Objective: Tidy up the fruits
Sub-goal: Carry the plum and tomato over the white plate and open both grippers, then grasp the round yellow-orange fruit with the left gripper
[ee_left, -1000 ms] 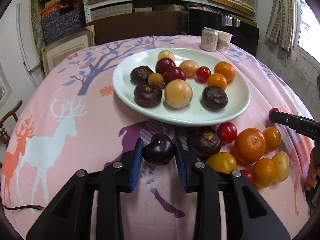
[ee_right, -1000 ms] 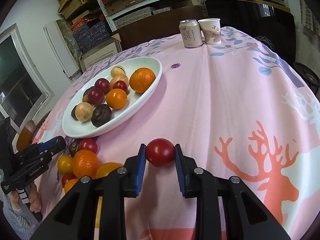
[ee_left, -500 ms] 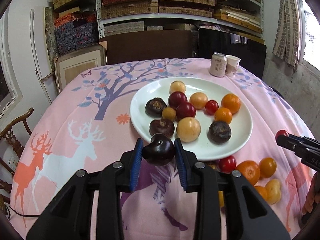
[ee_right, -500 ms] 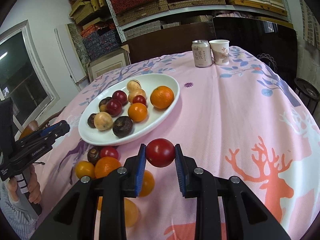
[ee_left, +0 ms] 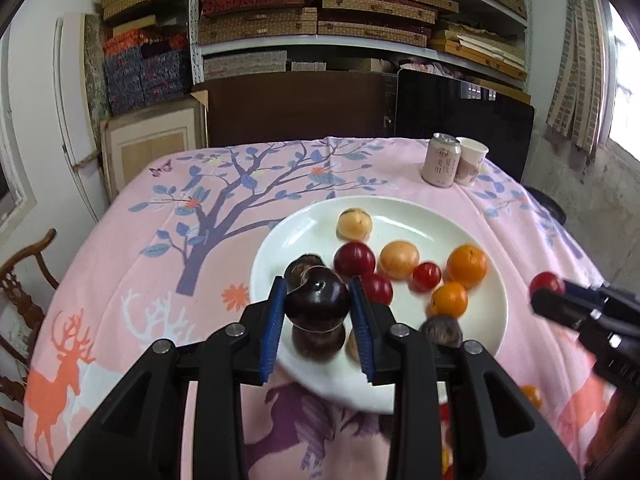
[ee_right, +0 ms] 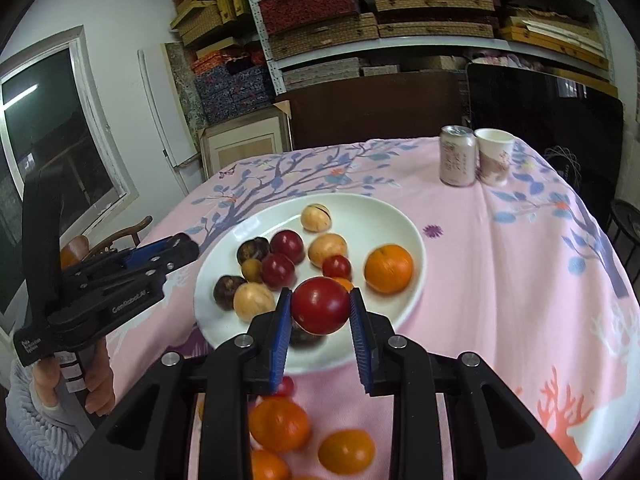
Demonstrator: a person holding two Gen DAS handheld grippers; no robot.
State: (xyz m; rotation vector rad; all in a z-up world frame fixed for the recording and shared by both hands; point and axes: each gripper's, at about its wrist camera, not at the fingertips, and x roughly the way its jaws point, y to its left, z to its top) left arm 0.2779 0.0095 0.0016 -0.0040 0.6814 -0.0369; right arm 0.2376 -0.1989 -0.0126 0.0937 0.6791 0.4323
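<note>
My left gripper (ee_left: 318, 300) is shut on a dark purple fruit (ee_left: 316, 300), held in the air over the near left part of the white plate (ee_left: 280, 240). My right gripper (ee_right: 320, 306) is shut on a red tomato (ee_right: 320, 305), raised above the plate's (ee_right: 380, 216) near rim. The plate carries several fruits: oranges (ee_right: 388, 268), red plums (ee_left: 354, 259), tan fruits (ee_right: 254, 301) and dark ones (ee_right: 228, 291). The right gripper (ee_left: 548, 292) shows at the right in the left wrist view; the left gripper (ee_right: 180, 248) shows at the left in the right wrist view.
Loose oranges (ee_right: 279, 424) and yellow fruits (ee_right: 346, 451) lie on the pink cloth in front of the plate. A can (ee_right: 457, 156) and a paper cup (ee_right: 493, 156) stand at the table's far right. A wooden chair (ee_left: 24, 280) is on the left. Shelves fill the back wall.
Both grippers have risen with their fruits and moved forward, from above the cloth beside the loose pile to over the plate's near edge. The views now look further over the table.
</note>
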